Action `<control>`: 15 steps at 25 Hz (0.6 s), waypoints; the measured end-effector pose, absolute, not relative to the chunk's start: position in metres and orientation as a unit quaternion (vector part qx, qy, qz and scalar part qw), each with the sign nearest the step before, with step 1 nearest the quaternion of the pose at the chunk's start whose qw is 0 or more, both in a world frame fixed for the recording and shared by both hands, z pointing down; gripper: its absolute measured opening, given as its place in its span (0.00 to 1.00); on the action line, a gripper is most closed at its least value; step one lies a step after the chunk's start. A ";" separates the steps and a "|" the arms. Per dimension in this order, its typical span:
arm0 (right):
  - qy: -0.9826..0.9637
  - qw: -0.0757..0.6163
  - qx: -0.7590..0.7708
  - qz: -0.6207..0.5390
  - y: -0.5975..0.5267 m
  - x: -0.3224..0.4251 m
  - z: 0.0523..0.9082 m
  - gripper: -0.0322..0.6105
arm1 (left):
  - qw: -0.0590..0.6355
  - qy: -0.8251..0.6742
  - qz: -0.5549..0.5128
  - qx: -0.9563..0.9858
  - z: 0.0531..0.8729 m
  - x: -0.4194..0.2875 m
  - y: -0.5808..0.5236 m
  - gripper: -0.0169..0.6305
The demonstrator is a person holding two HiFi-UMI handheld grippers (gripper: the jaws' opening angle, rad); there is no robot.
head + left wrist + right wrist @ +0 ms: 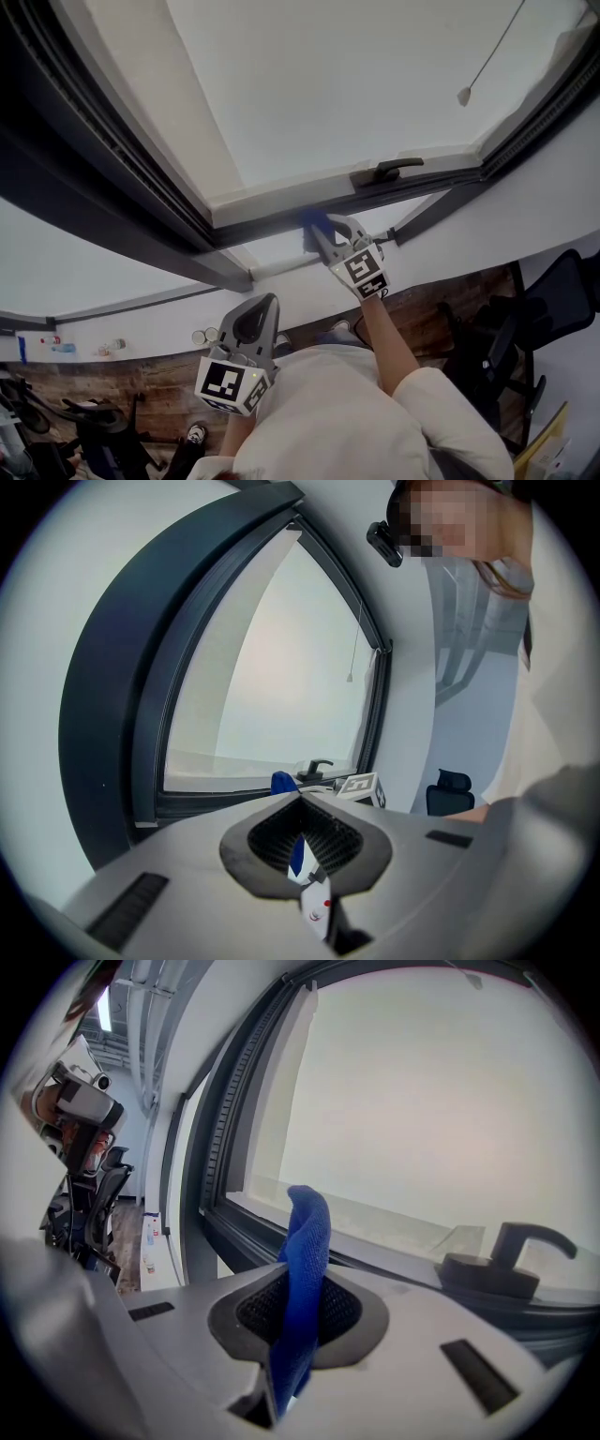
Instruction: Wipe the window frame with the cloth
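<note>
The blue cloth [314,222] is pinched in my right gripper [322,234], which presses it against the dark lower window frame [272,217] just left of the black window handle [386,171]. In the right gripper view the cloth [305,1260] stands up from the shut jaws of the right gripper [292,1283], with the frame [234,1227] and handle [506,1262] right behind. My left gripper [262,305] hangs lower, near my chest, away from the frame. Its jaws [302,801] are together; a thin blue and white sliver shows in their seam, unclear what. The cloth [284,782] is visible beyond them.
A pull cord [464,96] hangs over the pane at the upper right. Small bottles [111,346] and cups [204,336] sit on the white sill at left. A black office chair [555,298] stands at right, dark equipment [94,433] on the wooden floor at lower left.
</note>
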State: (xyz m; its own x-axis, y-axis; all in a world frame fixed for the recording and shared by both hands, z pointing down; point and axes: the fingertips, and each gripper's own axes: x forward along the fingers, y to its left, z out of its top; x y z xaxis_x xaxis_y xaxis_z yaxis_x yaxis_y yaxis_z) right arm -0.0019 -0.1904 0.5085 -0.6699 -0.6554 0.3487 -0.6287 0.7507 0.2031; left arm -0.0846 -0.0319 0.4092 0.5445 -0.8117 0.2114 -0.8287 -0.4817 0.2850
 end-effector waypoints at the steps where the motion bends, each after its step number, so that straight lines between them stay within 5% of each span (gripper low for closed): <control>1: -0.912 0.204 0.356 -0.032 -0.192 0.003 0.509 0.12 | 0.178 -0.475 0.024 0.861 0.409 -0.083 -0.033 0.04; 15: -0.891 0.204 0.404 -0.015 -0.210 0.071 0.507 0.12 | 0.179 -0.467 0.028 0.865 0.409 -0.068 -0.037 0.04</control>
State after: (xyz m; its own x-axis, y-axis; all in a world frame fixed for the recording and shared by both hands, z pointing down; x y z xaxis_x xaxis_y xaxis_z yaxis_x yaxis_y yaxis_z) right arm 0.0712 -0.2100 0.5069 -0.5894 -0.7270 0.3523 -0.7150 0.6724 0.1915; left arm -0.0677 -0.0373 0.4091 0.5613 -0.7988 0.2162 -0.8190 -0.4987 0.2837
